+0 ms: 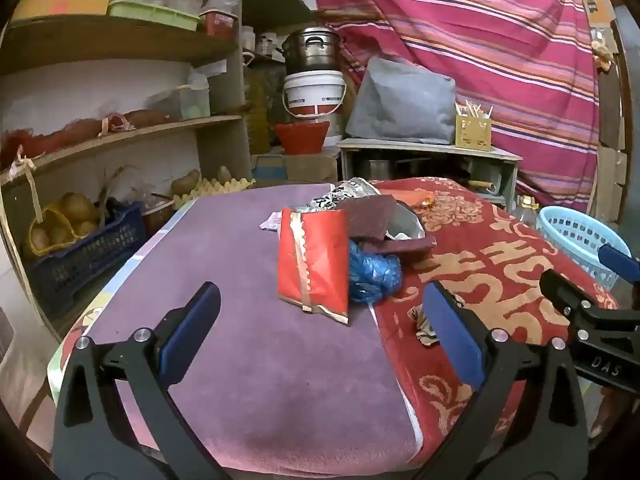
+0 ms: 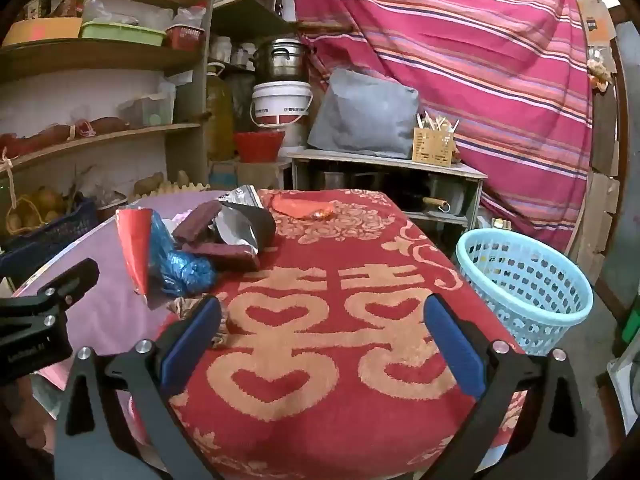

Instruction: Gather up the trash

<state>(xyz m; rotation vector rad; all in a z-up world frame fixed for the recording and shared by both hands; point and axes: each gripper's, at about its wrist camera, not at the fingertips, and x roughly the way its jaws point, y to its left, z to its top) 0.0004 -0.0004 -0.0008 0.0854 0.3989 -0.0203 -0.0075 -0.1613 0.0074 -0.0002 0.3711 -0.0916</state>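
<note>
Left wrist view shows the left hand-held gripper [image 1: 320, 320] spread wide and empty above the purple-covered desk [image 1: 240, 360], facing a trash pile: a red foil packet [image 1: 314, 260], a crumpled blue plastic bag [image 1: 374, 276] touching it, and maroon wrappers [image 1: 370, 216] behind. Right hand-held gripper [image 2: 322, 328] also gapes empty over the red patterned cloth [image 2: 320, 360]; a light-blue perforated plastic basket [image 2: 524, 284] stands beside the desk.

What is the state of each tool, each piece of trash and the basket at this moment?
left tool: open, holding nothing.
right tool: open, holding nothing.
red packet: lying on the purple cloth, leaning on the blue bag.
blue plastic bag: crumpled, on the table.
silver wrapper: torn open, on the table.
orange wrapper: lying flat, apart from the pile.
blue basket: upright beside the table.
</note>
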